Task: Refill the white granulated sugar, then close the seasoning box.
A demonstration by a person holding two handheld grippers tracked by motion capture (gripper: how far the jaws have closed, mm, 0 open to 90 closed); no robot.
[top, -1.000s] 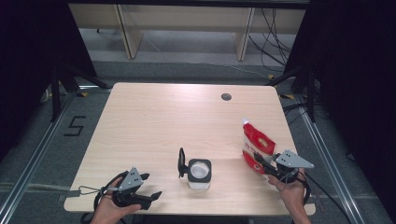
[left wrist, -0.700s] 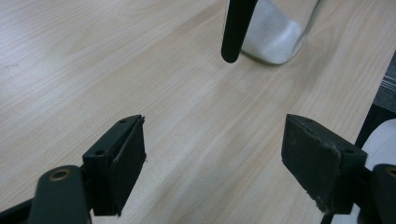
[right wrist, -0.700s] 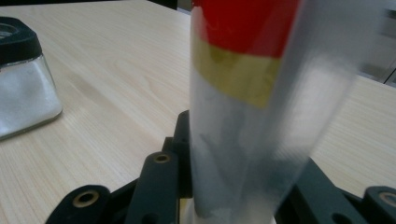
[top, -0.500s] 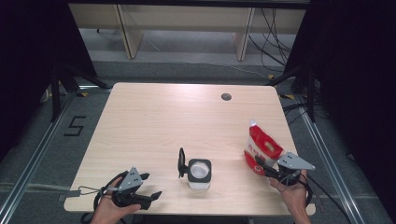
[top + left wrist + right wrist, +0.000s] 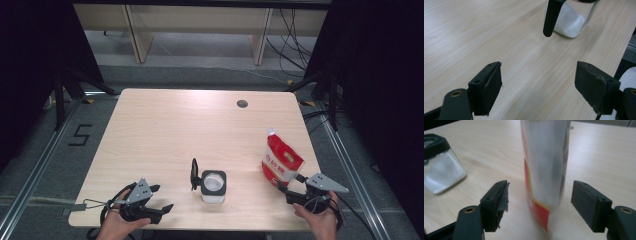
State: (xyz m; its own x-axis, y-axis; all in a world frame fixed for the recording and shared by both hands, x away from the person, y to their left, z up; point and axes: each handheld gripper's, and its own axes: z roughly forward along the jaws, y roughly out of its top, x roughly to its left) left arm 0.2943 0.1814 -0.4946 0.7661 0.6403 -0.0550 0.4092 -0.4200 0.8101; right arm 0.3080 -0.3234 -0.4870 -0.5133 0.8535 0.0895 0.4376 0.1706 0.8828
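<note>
The right gripper sits at the near right edge of the table, its jaws having just been opening; they now stand wide apart, with the red and white pouch just ahead and a clear gap on each side, so neither pad presses on it. In the right gripper view the pouch stands upright on the wood beyond the jaws, its white side panel facing the camera and a red band low down. What is inside it I cannot tell.

To its left, near the front middle of the table, stands a square glass jar holding a white powder or grain, its black lid flipped up at one side.

Farther left, the left gripper rests at the near left edge, jaws wide with nothing between them.
</note>
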